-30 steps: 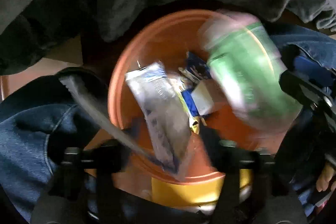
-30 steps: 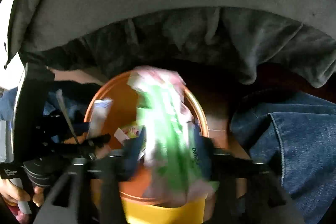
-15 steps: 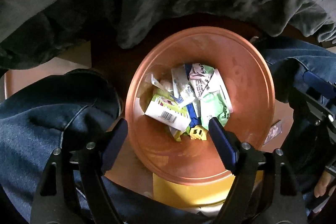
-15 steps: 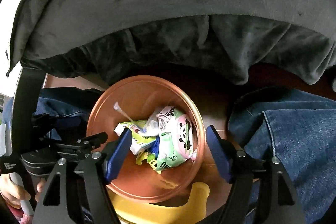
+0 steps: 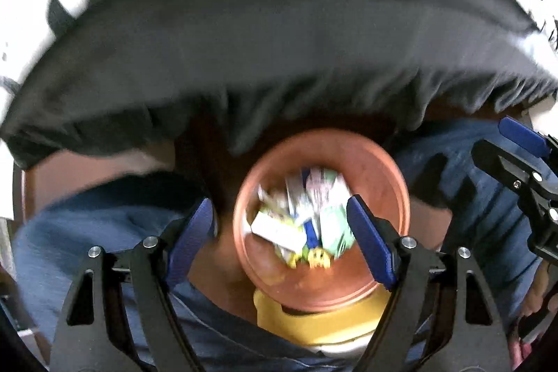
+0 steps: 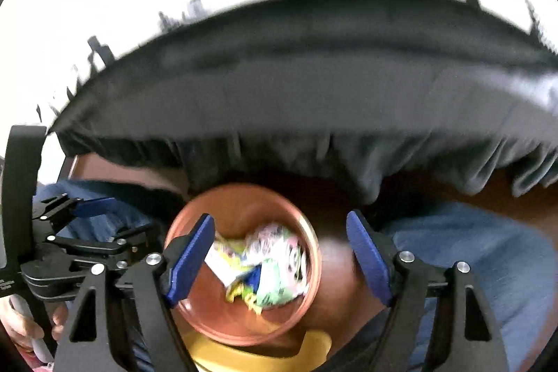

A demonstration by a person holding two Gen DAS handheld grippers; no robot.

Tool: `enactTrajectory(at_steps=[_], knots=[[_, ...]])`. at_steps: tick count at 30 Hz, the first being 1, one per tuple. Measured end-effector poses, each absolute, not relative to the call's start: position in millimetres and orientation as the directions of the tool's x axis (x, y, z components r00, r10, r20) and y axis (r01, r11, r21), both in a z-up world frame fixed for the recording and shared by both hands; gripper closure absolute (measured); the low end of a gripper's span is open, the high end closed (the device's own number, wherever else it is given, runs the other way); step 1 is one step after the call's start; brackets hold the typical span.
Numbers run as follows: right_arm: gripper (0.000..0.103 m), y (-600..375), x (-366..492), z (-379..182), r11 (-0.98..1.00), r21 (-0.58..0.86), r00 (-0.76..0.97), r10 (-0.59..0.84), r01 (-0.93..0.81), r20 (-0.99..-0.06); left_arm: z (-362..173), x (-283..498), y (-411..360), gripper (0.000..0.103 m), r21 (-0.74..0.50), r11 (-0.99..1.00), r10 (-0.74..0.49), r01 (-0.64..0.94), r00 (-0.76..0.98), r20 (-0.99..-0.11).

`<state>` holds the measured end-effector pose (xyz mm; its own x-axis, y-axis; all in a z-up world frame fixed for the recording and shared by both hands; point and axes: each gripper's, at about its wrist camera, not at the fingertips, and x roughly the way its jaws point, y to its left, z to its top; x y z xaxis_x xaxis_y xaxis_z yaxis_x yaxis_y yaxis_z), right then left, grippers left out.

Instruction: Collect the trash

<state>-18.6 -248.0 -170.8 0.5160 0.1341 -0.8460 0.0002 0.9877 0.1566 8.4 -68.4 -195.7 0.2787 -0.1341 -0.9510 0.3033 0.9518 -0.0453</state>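
Both grippers hang above the orange bucket [image 5: 380, 169] with nothing in them. On the left gripper [image 5: 279, 241] the jaws are opening, and between its blue pads [image 5: 369, 246] there is only air, with the bucket below. On the right gripper [image 6: 280, 255] the jaws are opening too, and no thing is between its pads [image 6: 190, 262]; from this view the bucket [image 6: 195, 229] sits under its left finger.

The trash [image 5: 303, 222] lies at the bottom of the bucket: a white box, a green and pink wrapper, a blue strip and small yellow pieces, all blurred. In the right wrist view the same heap [image 6: 265, 264] shows inside the bucket, toward its right wall.

The bucket stands between the person's two legs in blue jeans [image 5: 90, 232], one leg at each side of it. Behind the bucket hangs a dark grey cloth [image 5: 279, 58], and its lower edge comes near the far rim. In front of the bucket, just touching its near rim, there is a yellow object [image 5: 314, 323]; what it is I cannot tell. At the right of the bucket in the left wrist view, the other gripper appears at the frame edge.
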Motion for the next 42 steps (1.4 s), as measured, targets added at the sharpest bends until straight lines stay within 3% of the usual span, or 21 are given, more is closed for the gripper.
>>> enactTrajectory(at_steps=[8, 20, 25, 42], knots=[[0.007, -248, -35, -59, 0.995, 0.091, 0.774, 0.078, -0.026, -0.629, -79, 11, -46, 0.016, -0.015, 0.981, -0.133, 0.196, 0.609, -0.782], [0.006, -248, -48, 35, 0.995, 0.098, 0.925, 0.07, -0.036, -0.374, 19, -5, -26, 0.012, -0.011, 0.996, -0.077, 0.086, 0.826, -0.558], [0.006, -244, -53, 48, 0.994, 0.105, 0.939, 0.076, -0.043, -0.335, 46, -18, -25, 0.012, 0.001, 0.998, -0.053, 0.062, 0.873, -0.484], [0.006, -239, -62, 55, 0.994, 0.096, 0.948, 0.074, -0.046, -0.311, 75, -35, -24, 0.012, -0.007, 0.999, -0.036, 0.036, 0.922, -0.386]])
